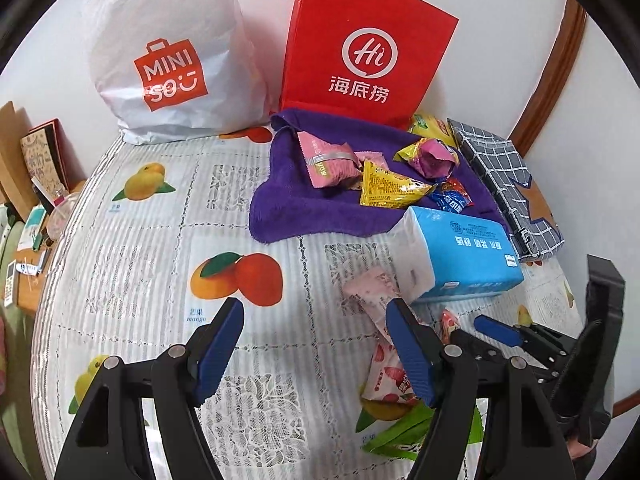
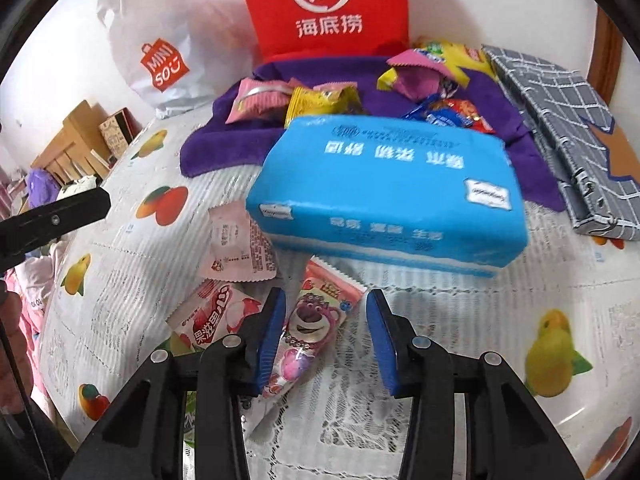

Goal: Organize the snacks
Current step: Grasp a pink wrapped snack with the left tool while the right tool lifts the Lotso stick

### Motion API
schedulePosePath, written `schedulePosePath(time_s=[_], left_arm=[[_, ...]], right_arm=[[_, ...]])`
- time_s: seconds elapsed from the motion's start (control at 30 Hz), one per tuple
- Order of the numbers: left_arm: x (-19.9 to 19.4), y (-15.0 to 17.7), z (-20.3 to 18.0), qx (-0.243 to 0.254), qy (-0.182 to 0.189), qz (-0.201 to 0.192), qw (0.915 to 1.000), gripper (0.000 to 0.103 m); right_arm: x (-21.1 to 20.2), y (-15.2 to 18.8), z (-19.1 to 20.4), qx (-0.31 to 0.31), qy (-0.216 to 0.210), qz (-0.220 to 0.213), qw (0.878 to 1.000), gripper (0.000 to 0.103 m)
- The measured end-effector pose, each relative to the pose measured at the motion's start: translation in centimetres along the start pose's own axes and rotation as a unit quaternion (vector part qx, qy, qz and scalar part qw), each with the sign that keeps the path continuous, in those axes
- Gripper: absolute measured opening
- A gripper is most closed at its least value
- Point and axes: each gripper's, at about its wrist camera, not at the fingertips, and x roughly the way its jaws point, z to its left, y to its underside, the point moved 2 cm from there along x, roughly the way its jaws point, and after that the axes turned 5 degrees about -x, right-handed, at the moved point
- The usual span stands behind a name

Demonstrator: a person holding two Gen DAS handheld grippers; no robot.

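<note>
White bag (image 1: 168, 60): standing upper left in the left wrist view, showing "MINISO" in an orange logo.
Red bag (image 1: 360, 48): standing upper centre, reading "Hi" and "海底捞".
Snack pile (image 1: 384, 168): lying on a purple towel (image 1: 288, 208), centre right.
Blue tissue pack (image 2: 384, 192): sitting mid-frame in the right wrist view, its print upside down.
Bear-print cone snack (image 2: 308, 328): lying lower centre.
Right gripper (image 2: 326, 340): jaws parted, straddling the cone, left pad touching it.
Left gripper (image 1: 316, 352): hanging released over the tablecloth (image 1: 140, 272), printed "mango".

"MINISO" on white plastic bag (image 1: 168, 56), "Hi 海底捞" on red bag (image 1: 364, 52)
</note>
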Motion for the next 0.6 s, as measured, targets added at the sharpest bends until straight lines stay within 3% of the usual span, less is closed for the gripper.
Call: schedulePosePath(time_s=[0.27,0.33,0.4,0.6], left_arm=[[0.4,0.3,-0.3,0.006,-0.001,0.005,1.0000,0.071],[0.5,0.4,-0.3,0.007,-0.001,0.007,1.0000,0.071],[0.8,0.4,-0.3,0.006,-0.003,0.009,0.9999,0.071],[1.2,0.6,-0.4,0.003,-0.003,0.014,0.9999,0.071]], right_arm=[[1.6,0.4,0.6,-0.019,0.006,0.018,1.000,0.042],[1.6,0.5,0.4,-0.023,0.004,0.018,1.000,0.039],[1.5,0.6,0.4,-0.032,0.008,0.017,0.999,0.028],[0.3,1.3,-1.2,-0.054,0.021,0.012,0.998,0.026]])
